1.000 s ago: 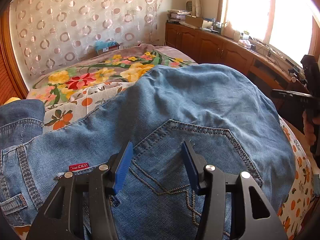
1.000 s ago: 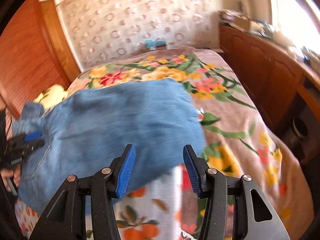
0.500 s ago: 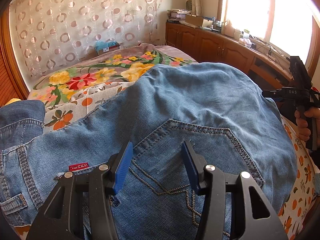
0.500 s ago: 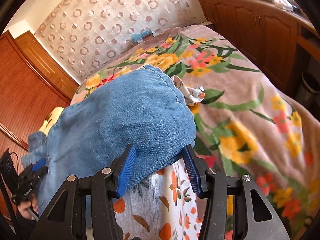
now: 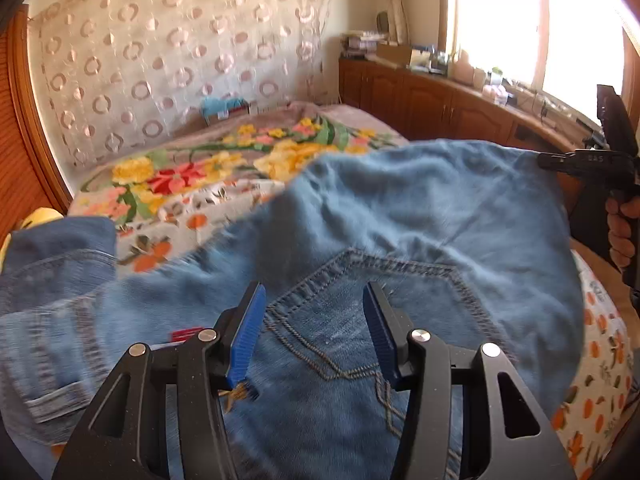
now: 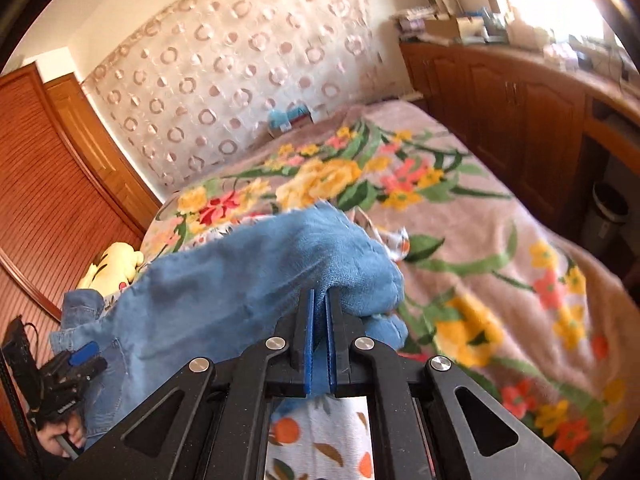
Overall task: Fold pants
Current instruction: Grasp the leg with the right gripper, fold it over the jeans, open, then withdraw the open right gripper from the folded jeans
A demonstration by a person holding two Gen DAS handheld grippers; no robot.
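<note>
Looking along my two grippers, I see a pair of blue denim pants [image 5: 400,220] spread across a bed [image 6: 500,280] covered with a floral blanket, and I judge the fabric lies flat there so its ends can be brought together. In the left wrist view the pants fill the lower half, with the stitched back pocket [image 5: 380,300] at 6 o'clock and the waistband with a belt loop at 8 o'clock. My left gripper [image 5: 314,336] hangs over that pocket with its blue pads standing about half apart; they frame the denim without pinching it, so it holds nothing, and I think it waits there to steady the seat end. In the right wrist view the pants run from 8 o'clock up to the centre, where my right gripper [image 6: 318,320] has just been closing: its pads are now pressed together on the bunched edge of the denim at the far end, the cloth gathered and lifted around them. I read this as the grip needed to carry that end over. A yellow soft toy [image 6: 112,264] lies at 9 o'clock beside the pants.
</note>
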